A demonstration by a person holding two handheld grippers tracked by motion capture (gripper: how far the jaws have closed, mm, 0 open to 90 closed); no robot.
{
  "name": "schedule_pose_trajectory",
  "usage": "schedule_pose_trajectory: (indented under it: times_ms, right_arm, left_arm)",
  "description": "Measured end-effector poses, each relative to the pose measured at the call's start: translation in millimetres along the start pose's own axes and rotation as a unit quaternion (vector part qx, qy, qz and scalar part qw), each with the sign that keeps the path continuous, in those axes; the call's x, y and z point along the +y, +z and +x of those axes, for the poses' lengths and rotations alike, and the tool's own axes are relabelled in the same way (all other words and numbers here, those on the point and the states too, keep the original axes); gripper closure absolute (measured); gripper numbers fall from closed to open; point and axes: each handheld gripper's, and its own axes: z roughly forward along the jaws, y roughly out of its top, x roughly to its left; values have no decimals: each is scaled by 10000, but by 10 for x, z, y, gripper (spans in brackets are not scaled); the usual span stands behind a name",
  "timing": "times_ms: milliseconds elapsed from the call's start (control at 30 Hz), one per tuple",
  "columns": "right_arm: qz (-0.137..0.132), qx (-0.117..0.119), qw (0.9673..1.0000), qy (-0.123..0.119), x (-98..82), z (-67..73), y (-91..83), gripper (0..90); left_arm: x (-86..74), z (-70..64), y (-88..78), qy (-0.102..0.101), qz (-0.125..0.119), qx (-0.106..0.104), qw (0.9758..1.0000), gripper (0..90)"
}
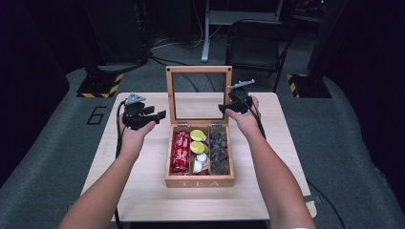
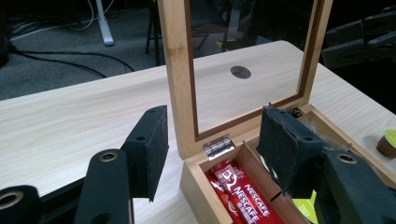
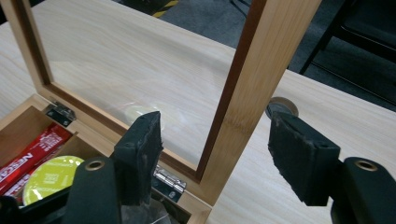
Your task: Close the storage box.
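Tea box (image 1: 199,181) open — red sachets (image 1: 181,151), yellow capsules (image 1: 197,141), dark packets (image 1: 219,150).

tea box (image 1: 199,181): 1, lid up | compartments: 3 | red stick packets (image 1: 181,151): several, exact count unclear | yellow-lidded capsules (image 1: 197,135): 2 | white capsules (image 1: 201,158): 2 | dark sachets (image 1: 219,150): a pile, uncountable | grippers: 2

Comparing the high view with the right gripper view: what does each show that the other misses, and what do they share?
High view alone: the whole tea box with its three compartments, the dark packets at right, both hands and the left gripper. Right gripper view alone: the right gripper with its jaws standing apart on either side of the lid's side rail, pads clear of it, and a hinge. Both: the upright glass lid, red Nescafe sticks, yellow-green capsules.
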Motion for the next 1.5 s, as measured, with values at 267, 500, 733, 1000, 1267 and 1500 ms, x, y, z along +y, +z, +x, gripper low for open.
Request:
schedule_pose_trajectory:
  times_ms: [267, 500, 733, 1000, 1267, 1500]
  right_arm:
    - [1, -104, 9999, 105, -11, -59, 33, 330]
    - [-130, 79, 9999, 19, 2, -77, 53, 344]
    - [-145, 139, 9998, -79, 29, -45, 75, 356]
    - [-89, 31, 9999, -63, 23, -54, 116, 451]
    - [-22, -70, 10000, 47, 38, -56, 139, 509]
    - [-4, -97, 9999, 121, 36, -94, 130, 609]
  left_arm:
    - [-10, -16, 9, 7, 22, -44, 10000, 427]
    - [-21, -3, -45, -17, -15, -39, 10000, 427]
    - [-21, 43, -94, -64, -38, -1, 10000, 426]
    - [-58, 52, -113, -32, -5, 7, 10000, 427]
    - [-88, 87, -123, -65, 5, 44, 10000, 426]
    - [-89, 86, -119, -88, 21, 54, 9999, 427]
